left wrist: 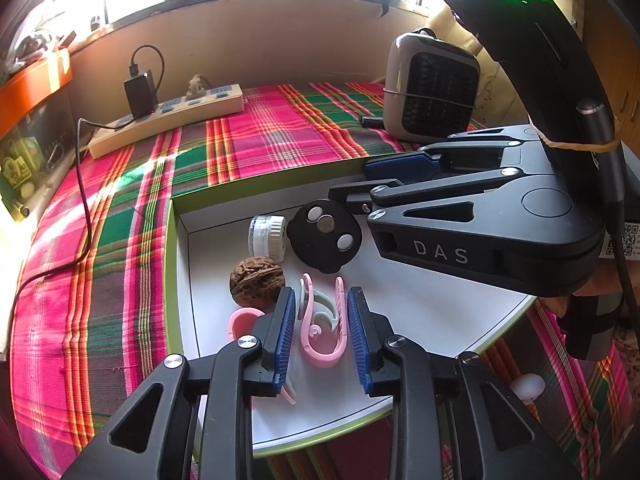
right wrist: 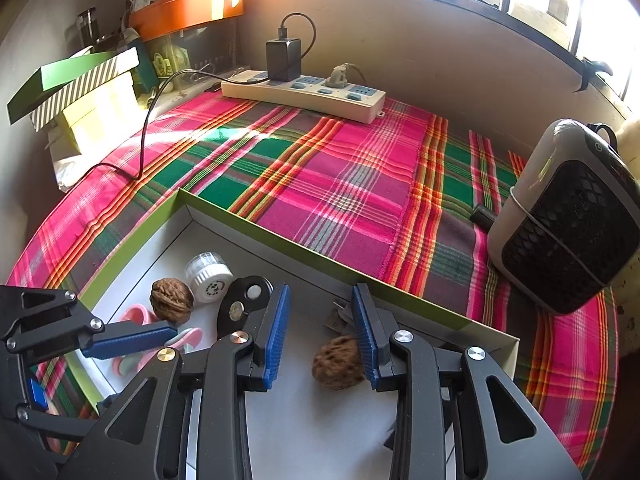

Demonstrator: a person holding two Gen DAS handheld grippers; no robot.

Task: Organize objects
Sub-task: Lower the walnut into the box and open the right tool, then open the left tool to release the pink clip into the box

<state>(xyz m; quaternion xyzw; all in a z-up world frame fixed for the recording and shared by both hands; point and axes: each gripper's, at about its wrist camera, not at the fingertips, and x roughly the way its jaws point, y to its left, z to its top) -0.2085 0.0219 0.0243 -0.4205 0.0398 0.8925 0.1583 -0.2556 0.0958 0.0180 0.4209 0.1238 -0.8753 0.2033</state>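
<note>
A shallow white tray with a green rim lies on the plaid cloth. In it are a walnut, a small white-capped jar, a black disc with round studs and pink and grey clips. My left gripper is open, its pads on either side of the clips without touching them. My right gripper is open over the tray, with a second brown nut lying against its right pad; a small dark plug lies beyond it. The walnut, jar and disc show to its left.
A white power strip with a black charger and trailing cable lies at the back. A grey heater stands at the right. Green and striped boxes and an orange shelf sit at the far left. A white knob lies right of the tray.
</note>
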